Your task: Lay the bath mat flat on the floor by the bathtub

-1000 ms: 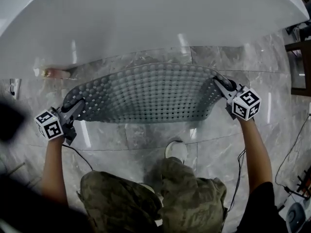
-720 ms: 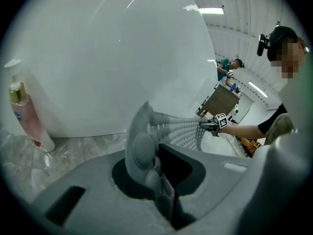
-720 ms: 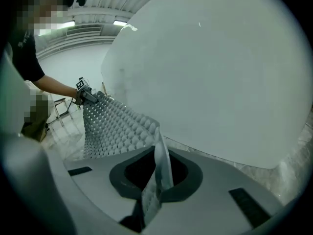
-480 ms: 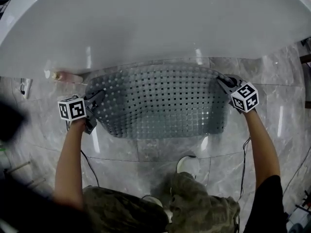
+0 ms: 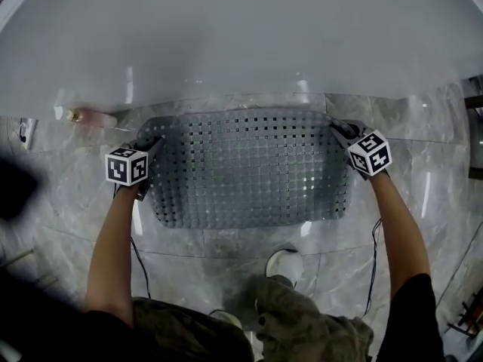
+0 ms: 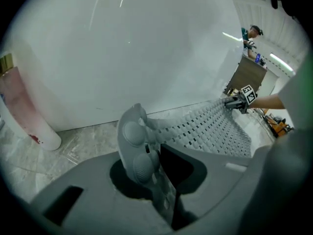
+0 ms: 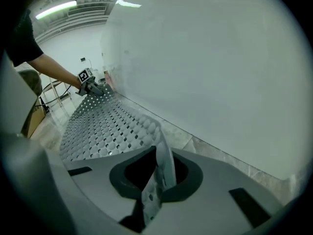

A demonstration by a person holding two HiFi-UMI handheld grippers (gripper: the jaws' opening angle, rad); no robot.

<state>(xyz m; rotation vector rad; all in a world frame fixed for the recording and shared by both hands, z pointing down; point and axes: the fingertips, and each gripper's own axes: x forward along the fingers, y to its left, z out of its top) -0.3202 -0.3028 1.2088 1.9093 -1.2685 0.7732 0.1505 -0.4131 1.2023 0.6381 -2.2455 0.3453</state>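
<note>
Spotted shoe [image 5: 284, 263] nearest, on floor [image 5: 189, 240]. Found bath mat [image 5: 249, 168] just past it, spread nearly flat, long axis left-right along bathtub [image 5: 241, 44]. Had both far corners pinched, hands equally close. Kept right gripper [image 5: 339, 130] clamped on right corner. Caught left gripper [image 5: 151, 145] with jaws just been opening, left corner between them. Figured only letting go was left. Noticed bottle [image 5: 89, 116] farther left, by tub.

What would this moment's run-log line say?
grey perforated rubber bath mat: spread beside white bathtub, held corners raised | left gripper: on corner, jaws just opening | right gripper: shut on corner | next: probably release
</note>
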